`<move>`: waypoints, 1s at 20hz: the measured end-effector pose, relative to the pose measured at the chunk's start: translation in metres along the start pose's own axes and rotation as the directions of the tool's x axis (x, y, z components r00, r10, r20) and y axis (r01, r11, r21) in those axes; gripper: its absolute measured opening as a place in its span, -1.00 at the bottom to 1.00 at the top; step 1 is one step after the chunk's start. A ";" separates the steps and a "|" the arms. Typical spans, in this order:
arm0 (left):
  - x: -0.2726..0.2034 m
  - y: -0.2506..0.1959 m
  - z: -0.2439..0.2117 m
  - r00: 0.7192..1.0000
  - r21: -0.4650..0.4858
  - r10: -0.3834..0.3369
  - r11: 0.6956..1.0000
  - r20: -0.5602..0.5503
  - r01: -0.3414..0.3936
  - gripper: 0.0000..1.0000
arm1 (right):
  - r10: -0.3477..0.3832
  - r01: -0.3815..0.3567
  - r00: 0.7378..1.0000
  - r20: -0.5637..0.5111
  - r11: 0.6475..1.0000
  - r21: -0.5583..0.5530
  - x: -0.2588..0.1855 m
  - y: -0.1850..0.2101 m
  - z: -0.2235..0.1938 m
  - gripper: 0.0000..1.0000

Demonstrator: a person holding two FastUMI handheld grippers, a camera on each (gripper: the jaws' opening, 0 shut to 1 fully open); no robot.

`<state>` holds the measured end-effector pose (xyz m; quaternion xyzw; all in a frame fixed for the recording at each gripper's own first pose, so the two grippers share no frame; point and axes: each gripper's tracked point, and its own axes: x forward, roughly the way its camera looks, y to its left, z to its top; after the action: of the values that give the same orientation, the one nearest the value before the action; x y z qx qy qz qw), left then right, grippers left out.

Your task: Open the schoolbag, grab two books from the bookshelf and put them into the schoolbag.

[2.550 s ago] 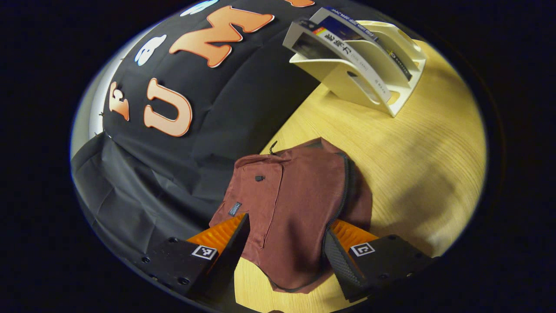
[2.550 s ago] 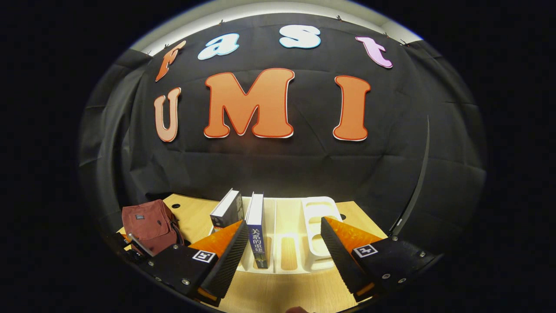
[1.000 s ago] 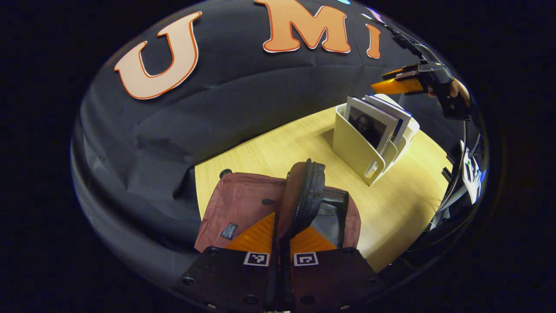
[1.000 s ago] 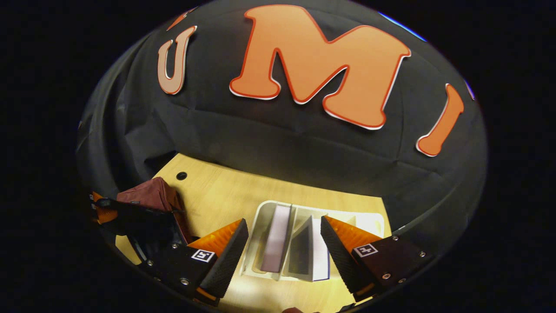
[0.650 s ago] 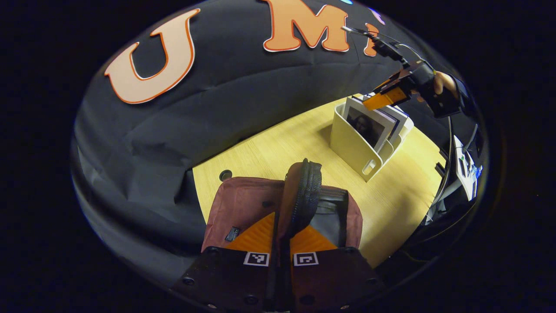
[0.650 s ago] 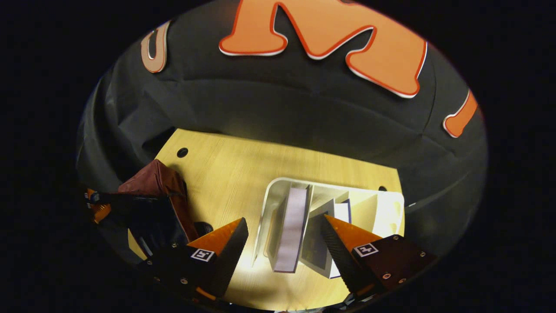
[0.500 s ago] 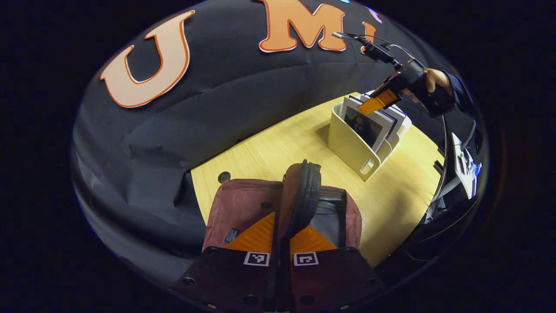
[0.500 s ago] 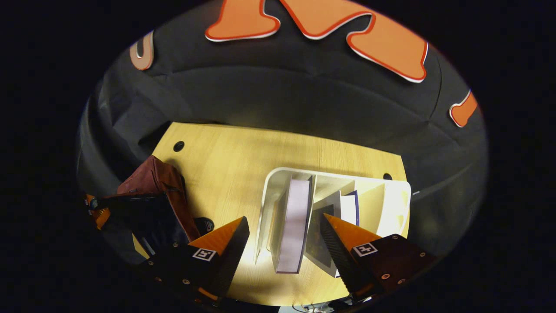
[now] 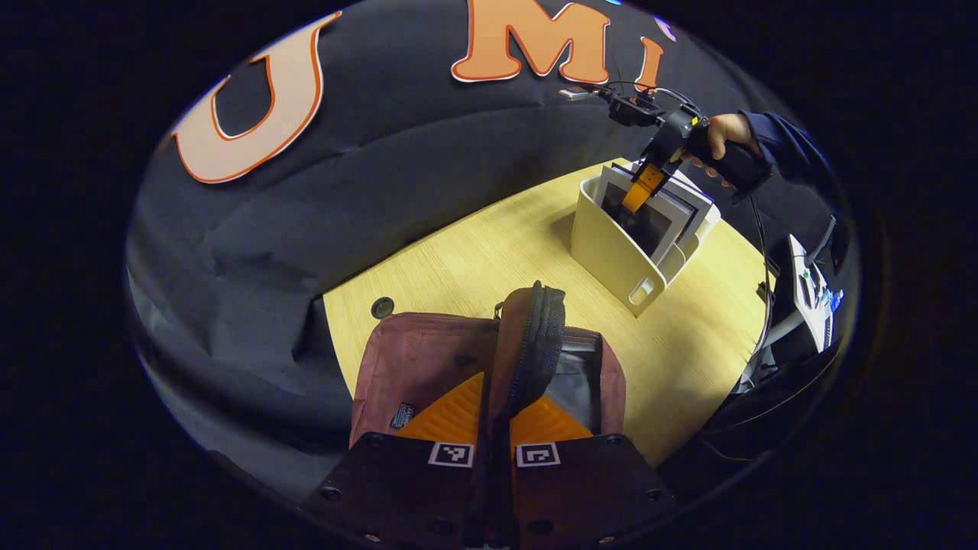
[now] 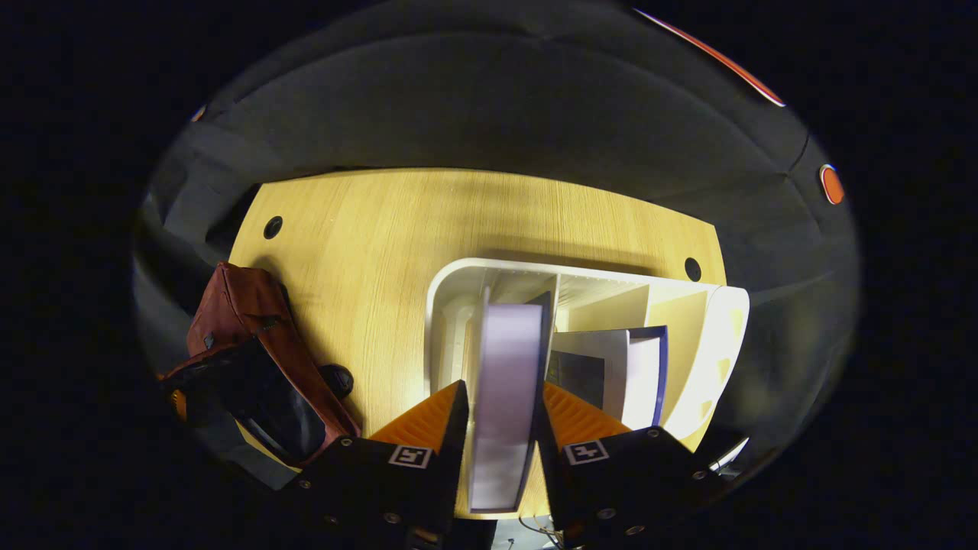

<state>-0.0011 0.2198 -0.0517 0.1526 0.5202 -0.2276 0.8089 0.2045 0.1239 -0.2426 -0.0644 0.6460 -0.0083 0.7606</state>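
Schoolbag: maroon, on the wooden table; main zip undone, mouth open, dark lining showing just right of the left gripper's fingers.
Bag flap: raised edge with zip teeth, standing up directly ahead of the left gripper.
Left gripper: fingers drawn narrow, both pressing on the lower end of the bag flap between them.
First book: pale page edge facing the right gripper's camera, upright in the leftmost slot of the bookshelf, lying directly between the right gripper's fingers.
Right gripper: narrowed onto the first book, a finger against each cover; in the left gripper view it shows far ahead and to the right, reaching down into the bookshelf, held by a hand in a dark sleeve.
Second book: in the next slot, just right of the right gripper's right finger, leaning rightward; its cover is too dim to describe.
Bookshelf: cream, slotted, on the table; ahead of and under the right gripper.
Schoolbag from the right gripper view: low and well to the left of the fingers, apart from the bookshelf.
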 end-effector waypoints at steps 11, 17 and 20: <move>0.016 -0.007 0.008 1.000 0.006 -0.010 1.000 -0.017 0.010 -0.87 | 0.102 -0.109 0.992 0.074 0.990 0.093 -0.071 -0.009 0.013 -0.32; 0.017 -0.008 0.007 1.000 -0.007 -0.013 1.000 -0.022 0.013 -0.88 | 0.156 -0.184 0.966 0.207 0.975 0.126 -0.152 -0.025 0.017 -0.34; 0.020 -0.008 0.006 1.000 -0.018 -0.014 1.000 -0.019 0.014 -0.88 | 0.189 -0.231 0.945 0.266 0.963 0.137 -0.176 -0.028 0.003 -0.34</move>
<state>0.0066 0.2054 -0.0675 0.1437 0.5310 -0.2270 0.8036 0.1805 0.1136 -0.0662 0.0681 0.5450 0.0275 0.8352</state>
